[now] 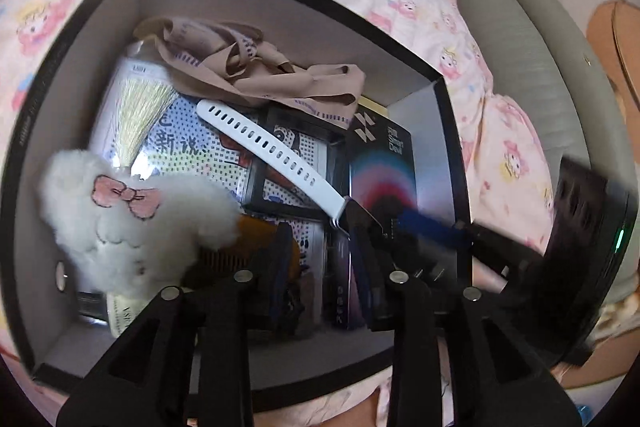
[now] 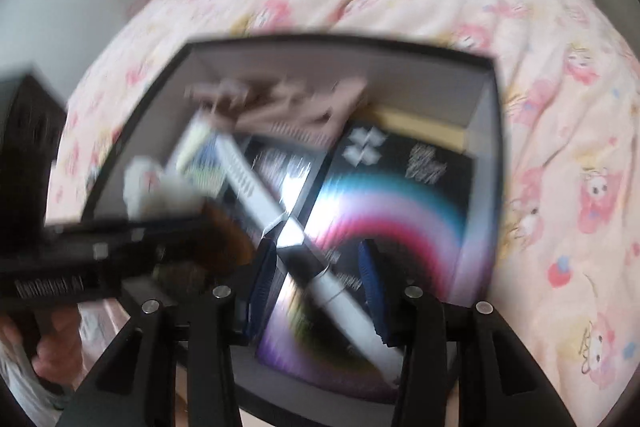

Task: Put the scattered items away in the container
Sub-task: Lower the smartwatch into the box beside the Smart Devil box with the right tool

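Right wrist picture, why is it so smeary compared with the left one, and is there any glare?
Right wrist view: motion blur smears the box and watch; glare on the glossy black package. Left wrist view: mostly sharp, fisheye bends the box rim, only the right tongs are blurred.

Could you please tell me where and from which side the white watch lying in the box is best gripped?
Take the white watch by its strap beside the dark case, from above, jaws across the strap's narrow width. It lies flat and diagonal on the black boxes, so only its long edges are free. The right gripper straddles it that way, jaws open.
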Demonstrator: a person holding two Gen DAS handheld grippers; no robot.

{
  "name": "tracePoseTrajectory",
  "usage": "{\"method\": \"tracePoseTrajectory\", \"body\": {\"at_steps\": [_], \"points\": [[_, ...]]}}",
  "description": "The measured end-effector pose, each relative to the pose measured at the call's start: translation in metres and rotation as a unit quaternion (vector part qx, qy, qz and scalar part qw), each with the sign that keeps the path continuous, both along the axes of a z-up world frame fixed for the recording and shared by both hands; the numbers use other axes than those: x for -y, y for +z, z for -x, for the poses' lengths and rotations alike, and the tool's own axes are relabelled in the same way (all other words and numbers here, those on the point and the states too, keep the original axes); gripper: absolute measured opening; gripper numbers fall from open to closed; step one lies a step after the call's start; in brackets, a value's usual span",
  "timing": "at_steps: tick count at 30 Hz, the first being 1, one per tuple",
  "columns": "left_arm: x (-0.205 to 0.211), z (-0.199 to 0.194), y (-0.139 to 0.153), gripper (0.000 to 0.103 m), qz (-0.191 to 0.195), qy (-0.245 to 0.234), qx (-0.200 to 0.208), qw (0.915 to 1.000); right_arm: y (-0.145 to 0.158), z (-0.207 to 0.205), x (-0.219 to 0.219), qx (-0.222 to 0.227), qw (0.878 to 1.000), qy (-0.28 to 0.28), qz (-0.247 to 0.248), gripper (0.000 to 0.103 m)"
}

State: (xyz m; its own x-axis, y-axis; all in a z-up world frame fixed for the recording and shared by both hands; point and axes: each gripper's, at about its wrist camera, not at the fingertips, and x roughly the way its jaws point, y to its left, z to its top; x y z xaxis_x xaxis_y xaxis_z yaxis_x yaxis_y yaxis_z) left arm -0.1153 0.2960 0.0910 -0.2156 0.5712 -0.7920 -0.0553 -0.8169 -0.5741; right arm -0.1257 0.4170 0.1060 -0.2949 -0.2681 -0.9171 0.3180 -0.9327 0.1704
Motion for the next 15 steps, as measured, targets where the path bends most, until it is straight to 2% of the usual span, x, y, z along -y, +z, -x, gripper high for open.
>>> {"method": "tracePoseTrajectory", "body": {"at_steps": [3,5,6,7,12,15], "points": [[-0.001,0.001,-0.002,0.035,0.001,0.003,0.004,1.0000,-0.014,0.002,0.015,-0.013,0.999,0.019,-0.046,0.039],[-0.002,0.000,-0.002,0.035,0.003,0.004,0.001,1.0000,-0.013,0.002,0.022,-0.025,0.998,0.029,-0.054,0.039],[-0.003,-0.002,-0.001,0.035,0.001,0.004,-0.001,1.0000,-0.012,0.002,0.022,-0.025,0.998,0.030,-0.048,0.033],[-0.002,-0.005,0.000,0.035,-0.001,0.005,-0.003,1.0000,-0.011,0.003,0.020,-0.024,0.998,0.027,-0.041,0.032],[0.003,-0.014,0.006,0.035,-0.004,0.004,-0.022,0.9998,-0.007,0.008,0.000,-0.016,1.000,-0.011,0.008,0.031],[0.003,-0.012,0.007,0.035,0.002,0.007,-0.025,0.9997,0.002,0.011,-0.014,-0.030,0.998,-0.049,0.024,0.031]]}}
